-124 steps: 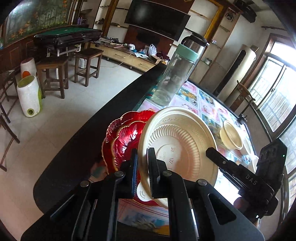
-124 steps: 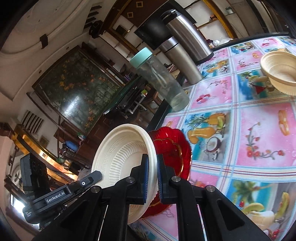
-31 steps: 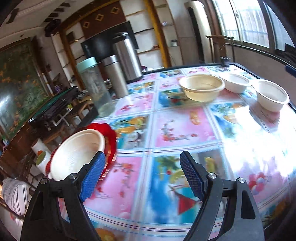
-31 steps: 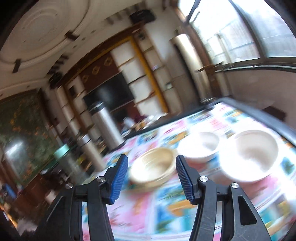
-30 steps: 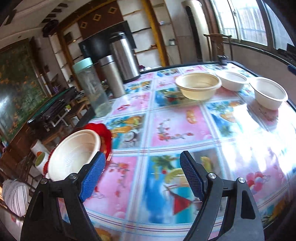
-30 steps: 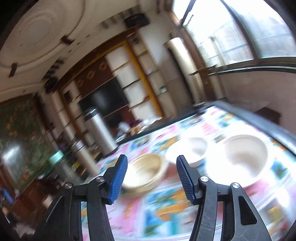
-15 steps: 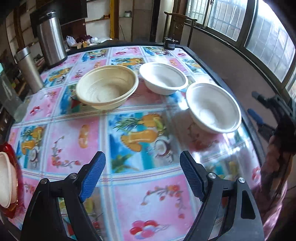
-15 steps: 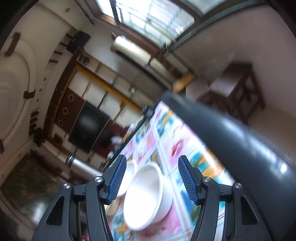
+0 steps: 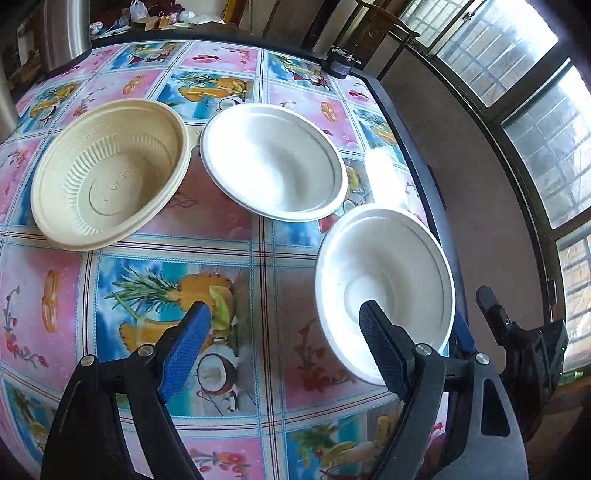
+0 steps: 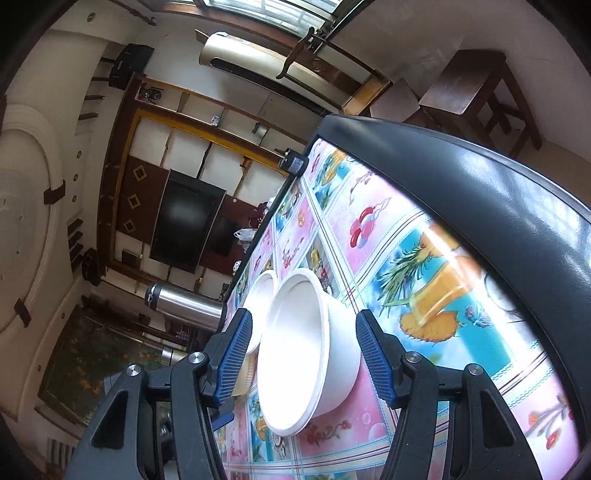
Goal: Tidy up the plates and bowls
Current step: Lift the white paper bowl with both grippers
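Left gripper (image 9: 284, 347) has its blue-padded fingers (image 9: 184, 345) spread wide over the fruit-print tabletop (image 9: 129, 295), holding nothing, with the near white bowl (image 9: 384, 288) sitting just behind its right finger by the tabletop's dark edge. Right gripper (image 10: 304, 360) is spread wide too, fingers (image 10: 375, 360) flanking that same white bowl (image 10: 306, 354) without pinching it. Further out, a second white bowl (image 9: 273, 158) sits just beyond the first, the ribbed cream bowl (image 9: 110, 173) right beside it, all three upright, and a steel thermos (image 9: 64, 33) stands at the far corner.
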